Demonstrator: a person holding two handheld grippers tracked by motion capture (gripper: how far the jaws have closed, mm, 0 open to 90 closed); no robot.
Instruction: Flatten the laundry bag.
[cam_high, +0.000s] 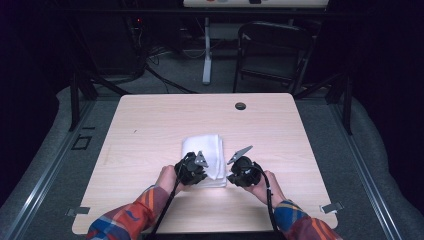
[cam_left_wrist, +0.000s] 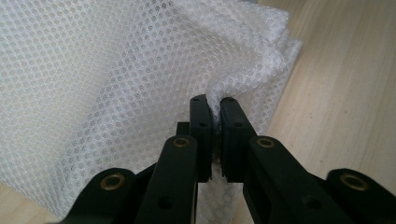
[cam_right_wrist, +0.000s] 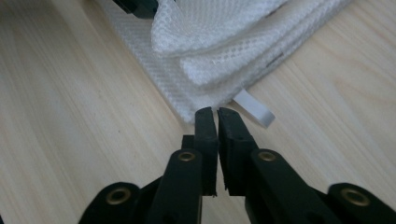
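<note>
A folded white mesh cloth (cam_high: 202, 147) lies in the middle of the wooden table (cam_high: 150, 120). My left gripper (cam_high: 197, 170) sits at the cloth's near left edge. In the left gripper view the jaws (cam_left_wrist: 215, 105) are shut and pinch a raised fold of the cloth (cam_left_wrist: 116, 70). My right gripper (cam_high: 231, 177) is at the near right corner. In the right gripper view its tips (cam_right_wrist: 215, 112) are shut on the very corner of the lowest layer of the cloth (cam_right_wrist: 224, 37), beside a small white tag (cam_right_wrist: 254, 109).
Bare wood surrounds the cloth on all sides. A round cable hole (cam_high: 240, 106) sits near the table's far edge. Beyond the table stand a dark folding chair (cam_high: 272, 50) and a white desk leg (cam_high: 206, 55). Sleeved forearms enter from the bottom edge.
</note>
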